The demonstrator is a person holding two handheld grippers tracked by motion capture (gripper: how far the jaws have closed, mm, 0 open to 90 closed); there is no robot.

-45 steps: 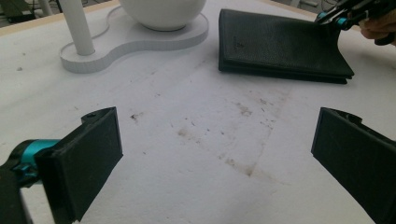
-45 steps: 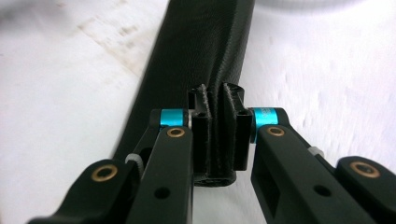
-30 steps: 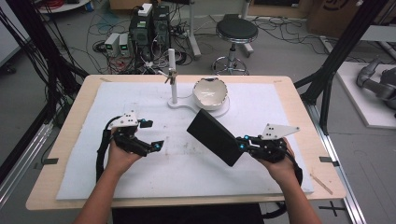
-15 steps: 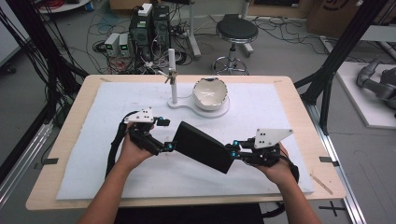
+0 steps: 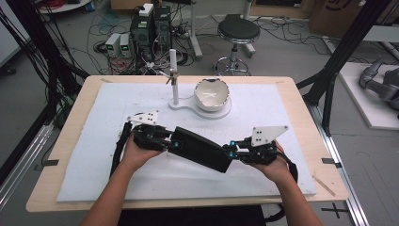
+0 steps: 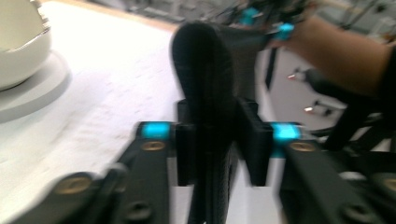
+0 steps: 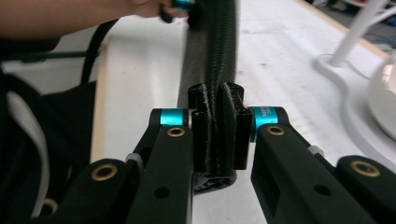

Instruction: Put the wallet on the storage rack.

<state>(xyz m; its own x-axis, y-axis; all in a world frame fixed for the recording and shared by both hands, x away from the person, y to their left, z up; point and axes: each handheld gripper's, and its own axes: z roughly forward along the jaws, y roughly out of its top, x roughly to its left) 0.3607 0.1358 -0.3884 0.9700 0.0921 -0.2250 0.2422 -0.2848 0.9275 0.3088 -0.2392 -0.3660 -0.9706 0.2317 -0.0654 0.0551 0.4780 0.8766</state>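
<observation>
Now a flat black textured pouch-like case [image 5: 200, 149] is held off the white foam mat [image 5: 94, 179] near the tabletop's front edge, spanning slantwise between the two tools. The left gripper [image 5: 173, 144] has just been closing and is now clamped on the case's left end; in the left gripper view the pads [image 6: 254, 140] are pressed against its thin edge. The right gripper [image 5: 230, 153] is shut on the opposite, lower end, as is seen in its own view [image 7: 217, 133]. A grip at both ends is probably chosen so that the limp case can be stretched, opened or turned without sagging. Toward the rear edge, a white bowl [image 5: 211, 94] on a white stand with an upright post [image 5: 175, 77] is left well apart.
</observation>
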